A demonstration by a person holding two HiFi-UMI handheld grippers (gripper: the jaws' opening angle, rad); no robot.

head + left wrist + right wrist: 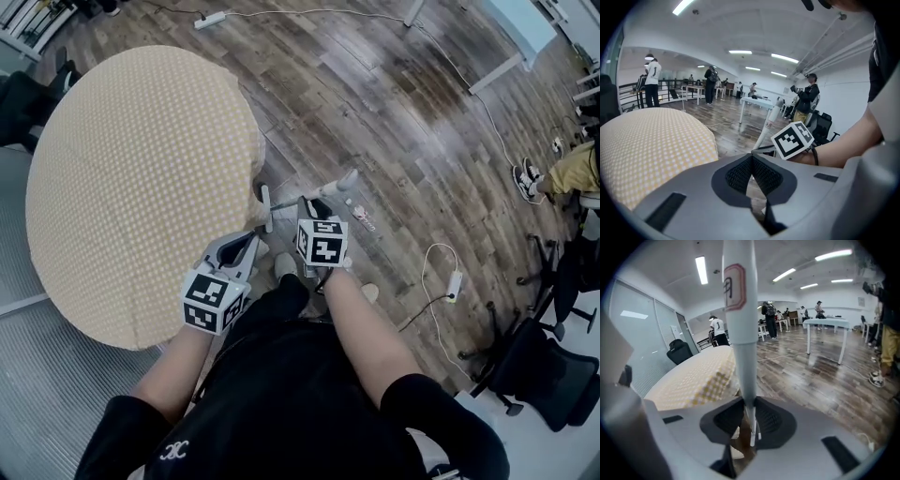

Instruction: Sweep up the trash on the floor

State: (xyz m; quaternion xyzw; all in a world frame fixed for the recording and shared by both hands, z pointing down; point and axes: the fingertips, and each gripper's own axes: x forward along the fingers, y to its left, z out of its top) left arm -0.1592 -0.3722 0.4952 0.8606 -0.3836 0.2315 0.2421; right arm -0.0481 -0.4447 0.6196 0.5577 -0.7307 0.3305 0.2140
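The sweeping looks barely begun. A small white-and-red scrap of trash (362, 221) lies on the bare wooden floor (403, 112), just in front of the person and to the right of the round checked tabletop (131, 187); no heap of sweepings shows, and I cannot make out a dustpan; gathering the scrap and lifting it away both seem left to do.

The right tongs (749, 423) are clamped on a white broom handle (739, 333), which rises straight up between the pads with a red-edged label high on it; the brush end is not plain in any view. The left tongs (752, 164) have their pads pressed together with nothing between them; they hang just left of the right ones, close to the tabletop's near edge.
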